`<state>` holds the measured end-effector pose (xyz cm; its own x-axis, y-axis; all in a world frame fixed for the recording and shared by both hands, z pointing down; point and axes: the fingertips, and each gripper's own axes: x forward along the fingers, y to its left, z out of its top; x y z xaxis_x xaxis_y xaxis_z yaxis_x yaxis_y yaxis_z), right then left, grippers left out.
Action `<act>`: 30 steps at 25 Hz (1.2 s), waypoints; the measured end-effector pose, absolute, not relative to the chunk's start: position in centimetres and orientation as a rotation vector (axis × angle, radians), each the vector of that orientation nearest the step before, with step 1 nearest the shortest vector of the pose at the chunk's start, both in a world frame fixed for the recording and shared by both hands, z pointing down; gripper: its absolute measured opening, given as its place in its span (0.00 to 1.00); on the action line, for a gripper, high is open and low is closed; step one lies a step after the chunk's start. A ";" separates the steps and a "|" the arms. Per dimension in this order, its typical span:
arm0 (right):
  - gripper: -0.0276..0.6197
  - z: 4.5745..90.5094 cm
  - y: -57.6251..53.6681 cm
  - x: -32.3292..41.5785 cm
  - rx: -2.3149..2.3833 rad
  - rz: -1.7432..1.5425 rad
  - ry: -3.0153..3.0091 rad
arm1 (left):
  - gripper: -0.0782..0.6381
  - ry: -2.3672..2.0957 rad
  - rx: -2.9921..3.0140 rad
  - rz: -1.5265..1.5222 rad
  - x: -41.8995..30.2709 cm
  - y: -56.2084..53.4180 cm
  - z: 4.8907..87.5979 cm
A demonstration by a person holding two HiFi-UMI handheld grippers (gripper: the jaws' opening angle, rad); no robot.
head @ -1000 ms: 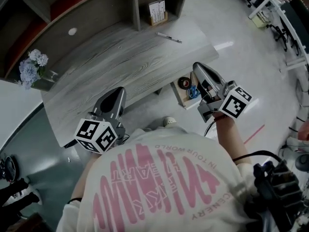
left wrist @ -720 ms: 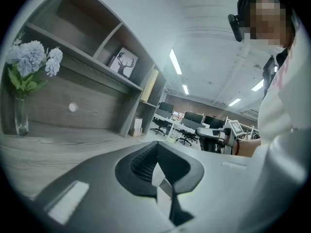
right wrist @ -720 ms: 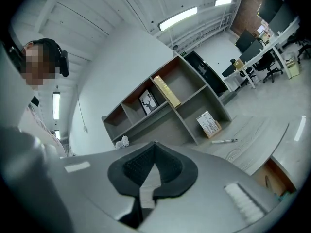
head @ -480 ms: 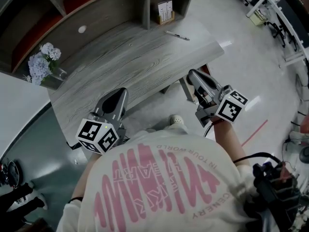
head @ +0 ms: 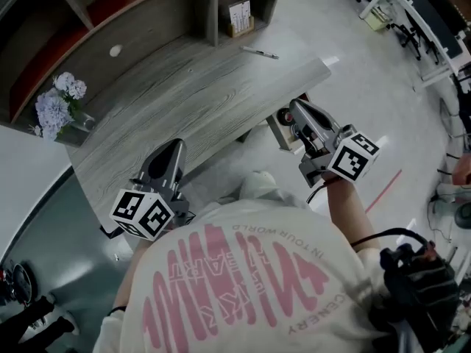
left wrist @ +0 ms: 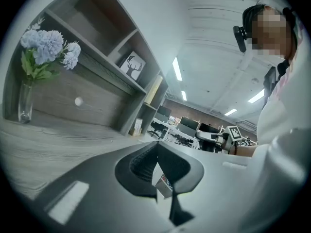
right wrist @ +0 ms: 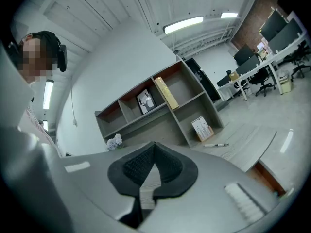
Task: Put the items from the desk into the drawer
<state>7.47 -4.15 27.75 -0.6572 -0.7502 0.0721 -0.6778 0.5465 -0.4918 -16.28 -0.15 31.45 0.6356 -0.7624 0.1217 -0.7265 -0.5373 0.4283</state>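
Observation:
A pen (head: 259,52) lies near the far right corner of the grey wooden desk (head: 184,87); the right gripper view also catches the pen (right wrist: 216,144). A small card stand (head: 239,17) sits in the shelf bay behind it. Under the desk's right end, part of the drawer (head: 277,129) shows with a dark tape roll (head: 283,115) inside. My right gripper (head: 294,106) is shut and empty, its tips by the drawer. My left gripper (head: 175,144) is shut and empty too, hovering at the desk's near edge.
A vase of pale blue flowers (head: 59,101) stands at the desk's left end. Shelving (right wrist: 165,106) with a book and a framed picture (left wrist: 131,66) backs the desk. Office chairs and desks (head: 412,20) stand across the floor to the right.
A second ago the drawer stood out further, showing tape and scissors; now only a sliver shows under the desk edge. The right gripper has stayed by the drawer front. The left gripper has barely moved.

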 end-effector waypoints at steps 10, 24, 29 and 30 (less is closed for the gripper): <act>0.05 27.2 -10.1 11.4 -1.368 -0.680 2.649 | 0.14 -1.319 2.333 -0.132 -18.5 -1.9 32.1; 0.16 35.8 -27.2 10.9 -1.336 -0.690 3.184 | 0.14 -1.601 2.080 -0.138 -21.6 -10.3 32.7; 0.22 41.4 -30.4 10.8 -1.208 -0.626 3.546 | 0.14 -1.645 2.010 -0.081 -21.0 -13.1 32.9; 0.22 42.7 -30.6 10.8 -1.163 -0.629 3.621 | 0.14 -1.650 2.004 -0.068 -20.9 -13.4 33.1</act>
